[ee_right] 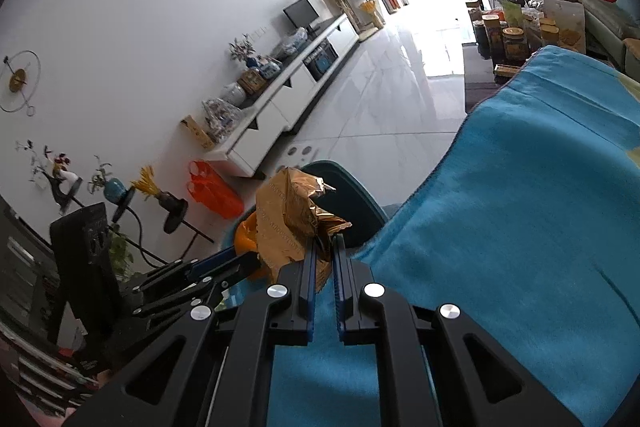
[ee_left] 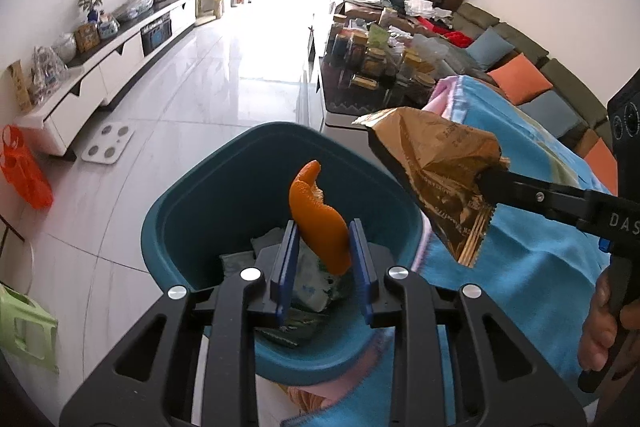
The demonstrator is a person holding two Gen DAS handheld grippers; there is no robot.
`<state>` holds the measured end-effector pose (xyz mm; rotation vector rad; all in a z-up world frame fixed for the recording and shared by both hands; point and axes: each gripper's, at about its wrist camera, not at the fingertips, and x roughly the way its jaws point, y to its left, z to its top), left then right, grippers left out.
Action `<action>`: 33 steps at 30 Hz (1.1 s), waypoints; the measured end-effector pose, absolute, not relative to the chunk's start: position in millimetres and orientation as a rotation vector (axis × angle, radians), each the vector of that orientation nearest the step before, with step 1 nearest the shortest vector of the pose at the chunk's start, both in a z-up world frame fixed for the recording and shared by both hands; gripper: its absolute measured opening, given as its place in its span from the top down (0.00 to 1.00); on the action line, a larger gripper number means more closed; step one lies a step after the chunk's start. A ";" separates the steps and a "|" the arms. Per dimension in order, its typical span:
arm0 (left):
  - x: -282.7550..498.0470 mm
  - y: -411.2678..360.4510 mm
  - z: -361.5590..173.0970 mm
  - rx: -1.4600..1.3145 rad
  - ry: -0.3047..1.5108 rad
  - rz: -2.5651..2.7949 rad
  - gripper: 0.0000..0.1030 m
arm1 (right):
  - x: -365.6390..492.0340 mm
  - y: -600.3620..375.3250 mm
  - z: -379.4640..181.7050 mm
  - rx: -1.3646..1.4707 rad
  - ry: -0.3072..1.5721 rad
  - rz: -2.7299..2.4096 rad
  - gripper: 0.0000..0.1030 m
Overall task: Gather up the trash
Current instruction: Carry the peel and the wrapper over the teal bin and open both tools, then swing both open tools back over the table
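Note:
A teal trash bin (ee_left: 180, 195) stands on the floor against a table edge draped in blue cloth (ee_left: 520, 247); wrappers and paper lie inside it. My left gripper (ee_left: 323, 251) hangs over the bin's mouth, shut on a curled orange peel (ee_left: 316, 215) that stands up between its blue pads. From the right, my right gripper (ee_left: 486, 183) reaches in, shut on a crumpled gold-brown snack wrapper (ee_left: 436, 171) held above the bin's right rim. The right wrist view shows that gripper (ee_right: 324, 247) pinching the wrapper (ee_right: 292, 215), with the peel (ee_right: 244, 239), the left gripper (ee_right: 240, 261) and the bin (ee_right: 352, 195) just behind.
A dark coffee table (ee_left: 340, 95) crowded with jars stands beyond the bin. A white TV cabinet (ee_left: 120, 59) runs along the left wall, with a bathroom scale (ee_left: 108, 143) and an orange bag (ee_left: 24, 171) on the floor. A green stool (ee_left: 24, 327) sits near left. A sofa with cushions (ee_left: 520, 75) lies right.

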<state>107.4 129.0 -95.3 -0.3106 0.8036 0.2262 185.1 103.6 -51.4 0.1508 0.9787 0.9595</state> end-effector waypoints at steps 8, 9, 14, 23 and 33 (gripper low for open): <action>124.2 150.9 -119.9 -0.365 0.846 0.228 0.76 | 185.6 136.8 -62.9 0.090 1.027 0.934 0.89; 126.1 152.5 -122.1 -0.373 0.847 0.227 0.75 | 184.8 139.5 -63.9 0.083 1.029 0.933 0.83; 126.5 154.7 -124.7 -0.390 0.842 0.252 0.59 | 184.8 137.1 -63.7 0.093 1.029 0.930 0.76; 97.0 124.9 -92.1 -0.297 0.695 0.244 0.13 | 158.0 82.9 -32.7 0.085 0.867 0.929 0.43; 71.7 40.7 -57.5 -0.219 0.533 0.150 0.06 | 109.6 -28.2 -8.1 0.043 0.617 0.712 0.07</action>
